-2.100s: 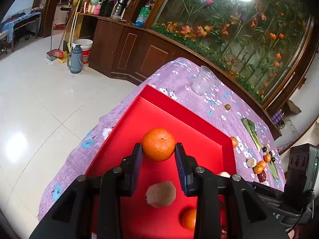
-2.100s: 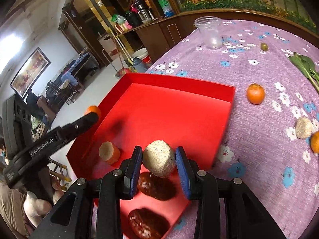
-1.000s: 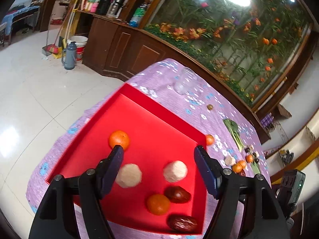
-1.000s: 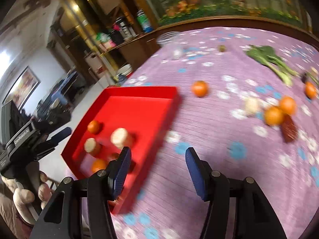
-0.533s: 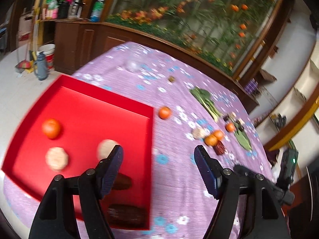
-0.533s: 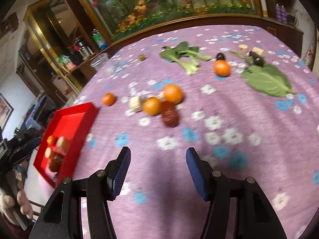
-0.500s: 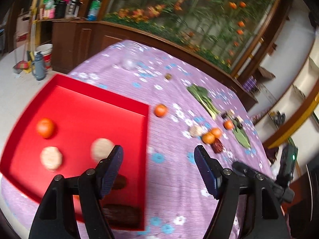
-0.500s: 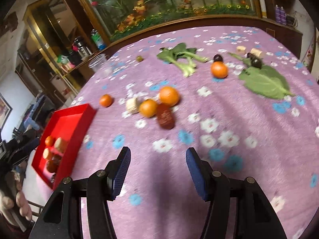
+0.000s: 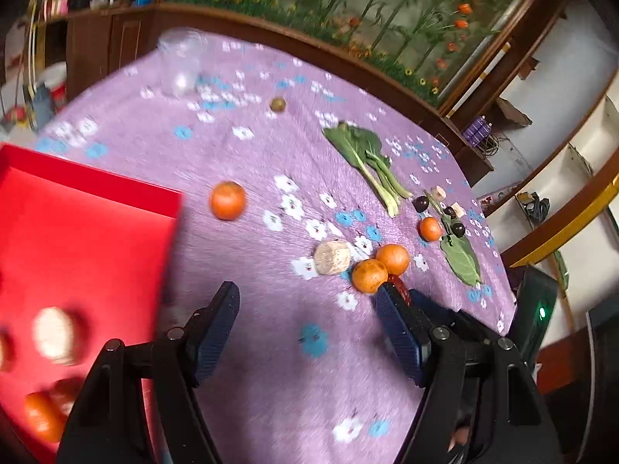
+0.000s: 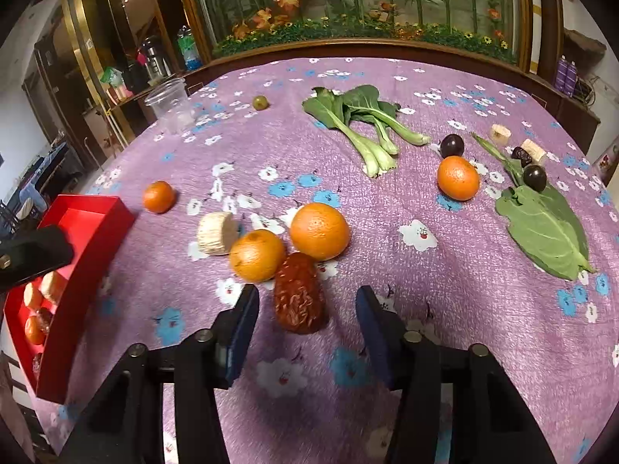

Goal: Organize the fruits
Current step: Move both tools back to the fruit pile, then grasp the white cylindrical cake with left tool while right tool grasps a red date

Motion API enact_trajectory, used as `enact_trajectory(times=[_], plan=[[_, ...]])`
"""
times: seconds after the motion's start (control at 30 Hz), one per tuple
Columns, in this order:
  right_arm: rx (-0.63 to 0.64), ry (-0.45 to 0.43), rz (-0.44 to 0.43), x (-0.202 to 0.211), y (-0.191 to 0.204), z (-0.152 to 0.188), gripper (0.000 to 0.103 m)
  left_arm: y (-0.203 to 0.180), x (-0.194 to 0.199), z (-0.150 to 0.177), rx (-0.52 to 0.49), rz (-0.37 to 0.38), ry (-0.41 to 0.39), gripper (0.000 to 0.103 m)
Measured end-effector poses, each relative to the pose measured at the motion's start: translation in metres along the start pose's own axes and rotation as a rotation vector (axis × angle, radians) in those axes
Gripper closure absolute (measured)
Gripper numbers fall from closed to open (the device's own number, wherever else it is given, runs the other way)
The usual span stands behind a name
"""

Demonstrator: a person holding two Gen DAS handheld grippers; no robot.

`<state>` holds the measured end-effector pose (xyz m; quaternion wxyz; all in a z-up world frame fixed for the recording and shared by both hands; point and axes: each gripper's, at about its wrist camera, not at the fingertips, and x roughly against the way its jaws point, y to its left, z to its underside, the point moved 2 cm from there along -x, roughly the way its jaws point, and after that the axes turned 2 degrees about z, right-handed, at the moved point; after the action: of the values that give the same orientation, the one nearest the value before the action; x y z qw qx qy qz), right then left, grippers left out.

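- Right gripper (image 10: 305, 319) angled down over the purple floral cloth (image 10: 445, 278); jaws just been closing, not yet touching anything; wrinkled red date (image 10: 298, 294) lying between the fingertips, pads clear of it
- Two oranges (image 10: 319, 231) touching just beyond the date; pale round slice (image 10: 216, 232) beside them
- Left gripper (image 9: 307, 323) open and empty above bare cloth
- Red tray (image 9: 81, 232) at left, fruit pieces inside, blurred
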<state>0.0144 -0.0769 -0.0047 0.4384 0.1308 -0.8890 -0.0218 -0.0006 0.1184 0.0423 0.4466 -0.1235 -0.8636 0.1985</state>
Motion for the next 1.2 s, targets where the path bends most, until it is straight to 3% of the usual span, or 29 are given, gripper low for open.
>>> enact_trajectory(times=[0.13, 0.33, 0.37, 0.47, 0.53, 0.63, 0.77, 0.83, 0.9, 1.2], plan=[[-0.025, -0.013, -0.06, -0.002, -0.007, -0.003, 0.074, -0.011, -0.034, -0.008, -0.001, -0.007, 0.036, 0.031], [-0.067, -0.023, -0.081, 0.003, -0.018, -0.001, 0.074, -0.028, -0.07, -0.02, -0.049, -0.024, 0.048, 0.031], [-0.074, -0.021, -0.085, 0.003, -0.019, -0.002, 0.074, -0.03, -0.077, -0.022, -0.059, -0.032, 0.057, 0.035], [-0.091, -0.005, -0.097, 0.002, -0.021, -0.001, 0.074, -0.029, -0.091, -0.02, -0.084, -0.065, 0.099, 0.063], [-0.099, -0.003, -0.103, 0.002, -0.023, -0.001, 0.073, -0.027, -0.089, -0.018, -0.1, -0.085, 0.084, 0.069], [-0.106, -0.002, -0.105, 0.002, -0.023, -0.001, 0.073, -0.024, -0.087, -0.018, -0.092, -0.08, 0.077, 0.07], [-0.098, 0.0, -0.099, 0.001, -0.02, 0.0, 0.074, -0.036, -0.092, -0.014, -0.163, -0.11, 0.06, 0.06], [-0.092, -0.004, -0.092, 0.001, -0.019, 0.0, 0.074, -0.042, -0.094, -0.011, -0.209, -0.145, 0.054, 0.06], [-0.088, -0.007, -0.087, 0.001, -0.019, 0.001, 0.074, -0.044, -0.093, -0.008, -0.238, -0.178, 0.053, 0.078], [-0.099, -0.032, -0.092, 0.006, -0.02, 0.001, 0.074, -0.039, -0.041, -0.002, -0.188, -0.127, -0.017, 0.078]])
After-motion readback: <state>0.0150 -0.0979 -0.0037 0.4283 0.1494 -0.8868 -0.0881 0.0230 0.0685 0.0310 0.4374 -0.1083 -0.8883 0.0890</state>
